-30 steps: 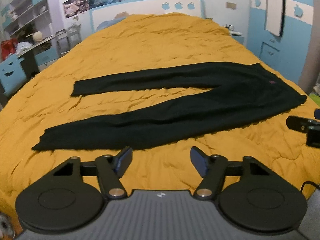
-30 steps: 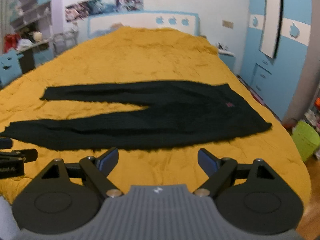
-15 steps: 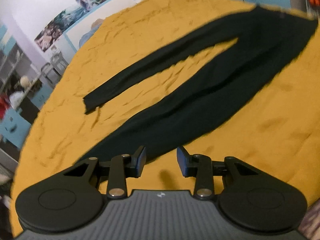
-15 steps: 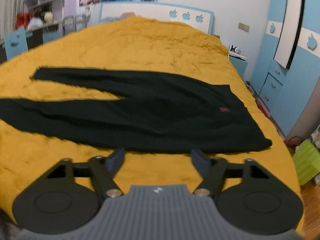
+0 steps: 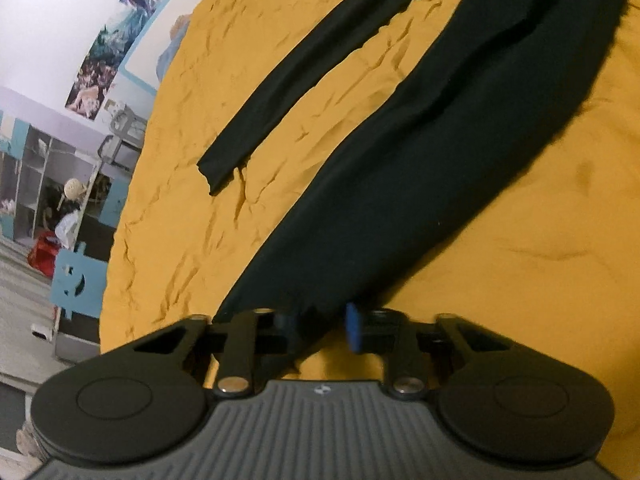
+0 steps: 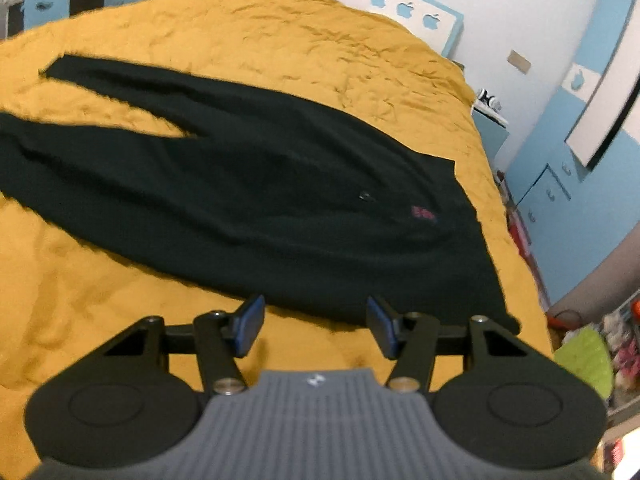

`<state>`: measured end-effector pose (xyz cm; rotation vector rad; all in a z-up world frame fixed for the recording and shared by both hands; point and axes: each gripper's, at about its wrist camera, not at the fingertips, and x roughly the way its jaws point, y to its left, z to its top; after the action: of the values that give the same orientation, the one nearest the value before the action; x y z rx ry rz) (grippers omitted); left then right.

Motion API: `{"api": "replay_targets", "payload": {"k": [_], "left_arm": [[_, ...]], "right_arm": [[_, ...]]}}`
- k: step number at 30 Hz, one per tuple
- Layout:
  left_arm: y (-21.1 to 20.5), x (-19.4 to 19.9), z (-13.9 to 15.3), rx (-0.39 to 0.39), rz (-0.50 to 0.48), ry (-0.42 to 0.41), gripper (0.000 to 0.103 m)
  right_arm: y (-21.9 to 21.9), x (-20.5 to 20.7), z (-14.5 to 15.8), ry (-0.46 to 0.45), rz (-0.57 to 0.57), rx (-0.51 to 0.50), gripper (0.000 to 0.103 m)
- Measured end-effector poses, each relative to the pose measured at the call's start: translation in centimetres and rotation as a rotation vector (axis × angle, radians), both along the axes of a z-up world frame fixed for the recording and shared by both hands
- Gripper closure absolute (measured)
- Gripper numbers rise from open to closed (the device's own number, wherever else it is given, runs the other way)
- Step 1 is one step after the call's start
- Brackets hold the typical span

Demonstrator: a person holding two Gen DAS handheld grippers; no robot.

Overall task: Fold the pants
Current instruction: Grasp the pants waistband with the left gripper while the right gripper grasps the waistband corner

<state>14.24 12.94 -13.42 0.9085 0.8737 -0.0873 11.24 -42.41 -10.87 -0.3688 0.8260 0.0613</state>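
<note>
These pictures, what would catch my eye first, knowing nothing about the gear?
Black pants lie spread flat across a big yellow bedspread, legs parted in a V. The left gripper has just been closing its jaws around the near leg's hem; the right gripper hangs open at the waist edge.

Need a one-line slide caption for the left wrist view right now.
Left gripper, jaws just closing around the near leg's hem of black pants on the yellow bedspread.

Your right gripper (image 6: 316, 326) hangs over the bedspread's (image 6: 280, 40) near edge, jaws just closing but apart, nothing between them. Black pants (image 6: 248, 200) lie flat, waistband toward the right edge.
</note>
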Motion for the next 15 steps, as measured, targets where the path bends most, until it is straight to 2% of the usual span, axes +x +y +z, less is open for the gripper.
{"api": "replay_targets", "payload": {"k": [3,8,10,13,15], "left_arm": [[0.1,0.4,0.7,-0.035,0.044,-0.015,0.096],[0.9,1.4,3.1,-0.147,0.166,-0.048,0.098],[0.7,1.6,3.9,-0.162,0.188,-0.056,0.099],[0.5,2.0,4.9,-0.185,0.217,-0.069,0.099],[0.4,2.4,5.3,-0.189,0.223,-0.080,0.099]], "right_arm": [[-1.1,0.2,-1.1,0.019,0.057,-0.096,0.051],[-3.2,0.7,-3.4,0.061,0.193,-0.342,0.051],[-3.9,0.8,-4.3,0.078,0.258,-0.429,0.051],[-5.0,1.2,-5.2,0.091,0.310,-0.510,0.060],[-5.4,1.5,-5.5,0.084,0.324,-0.525,0.080]]}}
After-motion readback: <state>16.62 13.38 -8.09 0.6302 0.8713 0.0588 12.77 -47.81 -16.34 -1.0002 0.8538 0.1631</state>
